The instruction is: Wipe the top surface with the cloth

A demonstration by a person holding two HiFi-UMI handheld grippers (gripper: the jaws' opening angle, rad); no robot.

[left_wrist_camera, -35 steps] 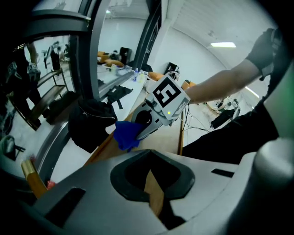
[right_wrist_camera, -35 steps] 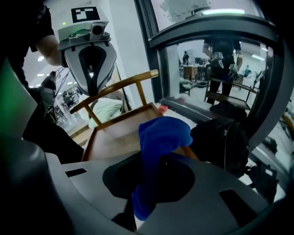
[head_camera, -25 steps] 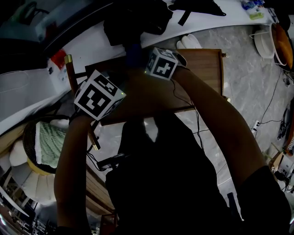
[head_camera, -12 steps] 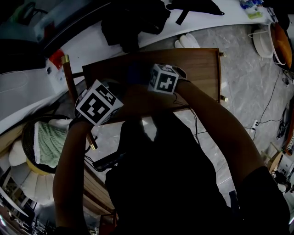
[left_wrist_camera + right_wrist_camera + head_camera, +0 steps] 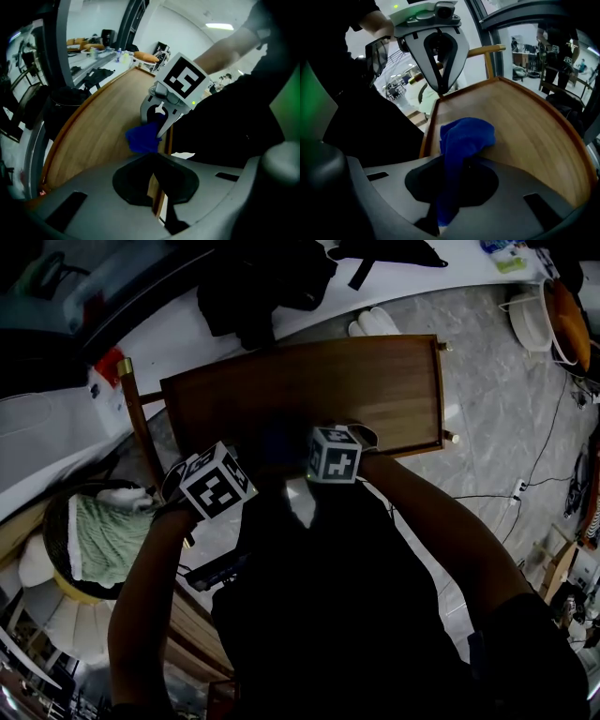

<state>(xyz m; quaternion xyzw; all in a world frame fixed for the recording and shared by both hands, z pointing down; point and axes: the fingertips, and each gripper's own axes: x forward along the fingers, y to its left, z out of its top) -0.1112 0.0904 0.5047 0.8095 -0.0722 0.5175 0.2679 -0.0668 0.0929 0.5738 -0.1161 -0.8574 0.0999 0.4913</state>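
The wooden top (image 5: 375,390) fills the middle of the head view. A blue cloth (image 5: 464,136) lies bunched on it near the front edge, with my right gripper (image 5: 449,187) shut on its tail. In the head view the cloth (image 5: 279,442) shows dimly between the two marker cubes. My right gripper (image 5: 335,454) sits at the front edge, my left gripper (image 5: 217,482) just off the front-left corner. The left gripper (image 5: 439,86) faces the right one, its fingers closed to a point with nothing in them. From the left gripper view the cloth (image 5: 143,137) hangs from the right gripper (image 5: 161,119).
A round basket (image 5: 66,568) holding a green towel (image 5: 103,535) stands low on the left. A white counter (image 5: 187,329) with dark bags (image 5: 267,277) runs behind the top. White slippers (image 5: 373,322), cables (image 5: 553,456) and an orange bowl (image 5: 574,315) lie on the marble floor.
Both grippers have drawn back from the top's middle to its front edge, dragging the blue cloth along the wood. More bare wood now shows behind them.
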